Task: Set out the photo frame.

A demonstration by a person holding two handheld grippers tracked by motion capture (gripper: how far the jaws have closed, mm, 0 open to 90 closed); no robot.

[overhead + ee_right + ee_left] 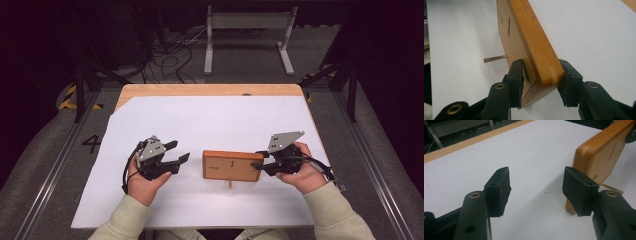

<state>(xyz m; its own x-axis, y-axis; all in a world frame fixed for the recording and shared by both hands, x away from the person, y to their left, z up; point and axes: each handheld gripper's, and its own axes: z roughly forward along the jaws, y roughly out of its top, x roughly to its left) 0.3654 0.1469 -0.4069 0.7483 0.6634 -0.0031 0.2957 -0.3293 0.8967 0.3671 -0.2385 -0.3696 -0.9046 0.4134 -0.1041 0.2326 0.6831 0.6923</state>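
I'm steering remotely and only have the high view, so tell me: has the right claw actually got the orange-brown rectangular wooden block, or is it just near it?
Observer: The right claw is clamped on the orange-brown rectangular wooden block, one jaw on each broad face at its end.
Operator: Is the block lying flat?
Observer: No, it stands on a long edge on the white paper sheet.
Operator: And the left claw?
Observer: The left claw is open, short of the block's other end.
Operator: That little stick?
Observer: A thin brass-coloured pin juts from one broad face.
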